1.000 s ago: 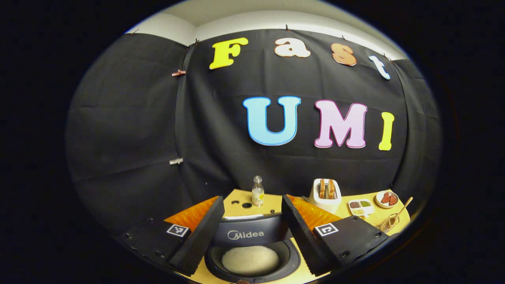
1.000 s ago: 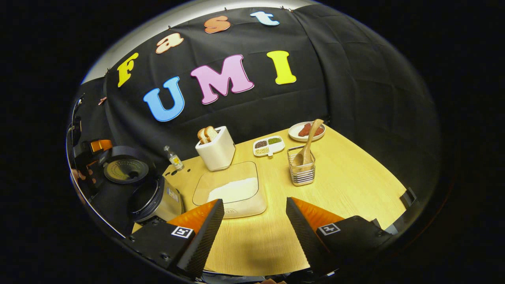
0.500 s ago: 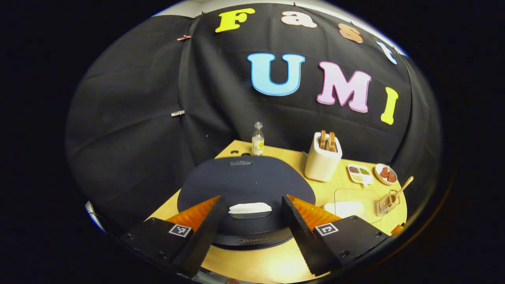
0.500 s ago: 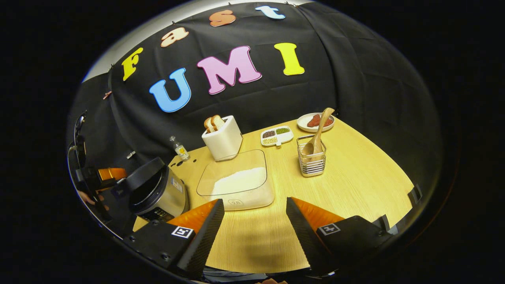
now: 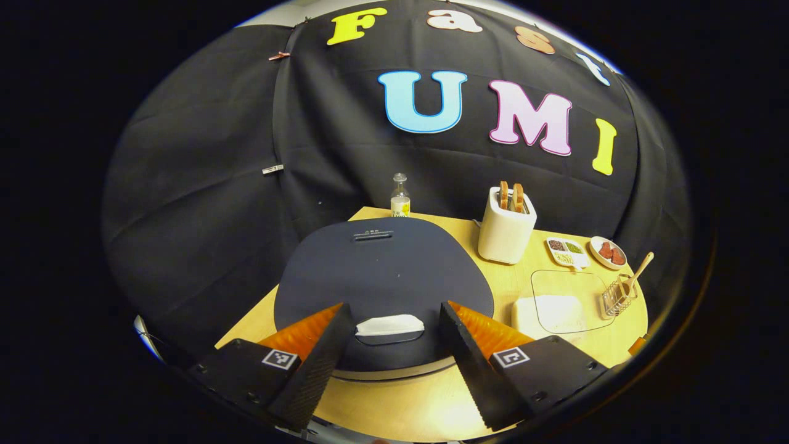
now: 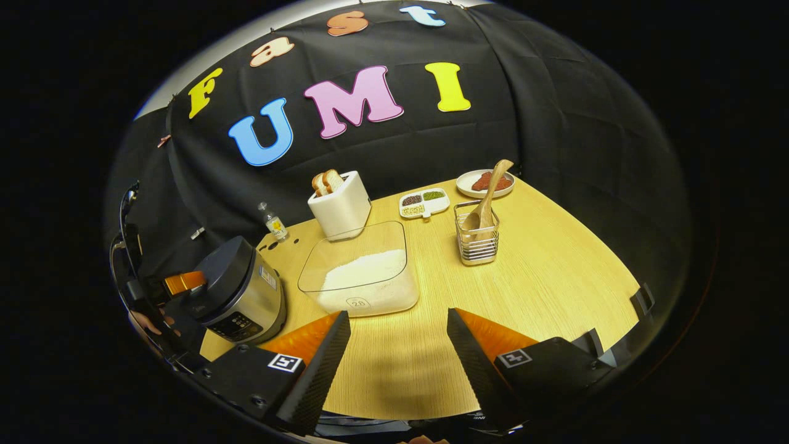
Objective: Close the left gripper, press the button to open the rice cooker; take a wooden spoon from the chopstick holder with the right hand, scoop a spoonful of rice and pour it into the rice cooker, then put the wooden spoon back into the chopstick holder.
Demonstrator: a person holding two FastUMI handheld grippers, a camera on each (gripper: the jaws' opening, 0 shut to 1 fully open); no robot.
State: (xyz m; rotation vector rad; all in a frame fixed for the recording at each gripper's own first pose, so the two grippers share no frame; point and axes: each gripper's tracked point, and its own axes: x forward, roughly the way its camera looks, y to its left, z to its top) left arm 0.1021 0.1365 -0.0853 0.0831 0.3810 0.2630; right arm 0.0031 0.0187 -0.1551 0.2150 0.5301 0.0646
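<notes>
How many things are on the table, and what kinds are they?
Appliances: 2, rice cooker, toaster
Food dishes: 2, divided dish, plate
Containers: 3, rice box, bottle, spoon holder
Spoons: 1, wooden spoon
Total: 8

We note a matt dark lid and brushed metal body on the rice cooker (image 6: 237, 296), a wire-metal chopstick holder (image 6: 476, 240), a smooth wooden spoon (image 6: 487, 196), and a wood-grain table (image 6: 555, 277).

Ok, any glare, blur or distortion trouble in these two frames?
Left gripper view: sharp, strong fisheye bend at the table edge, a soft bright patch on the wood in front of the rice cooker. Right gripper view: sharp too, a gentle shadow on the wood between the right gripper fingers, mild sheen on the rice box rim.
</notes>
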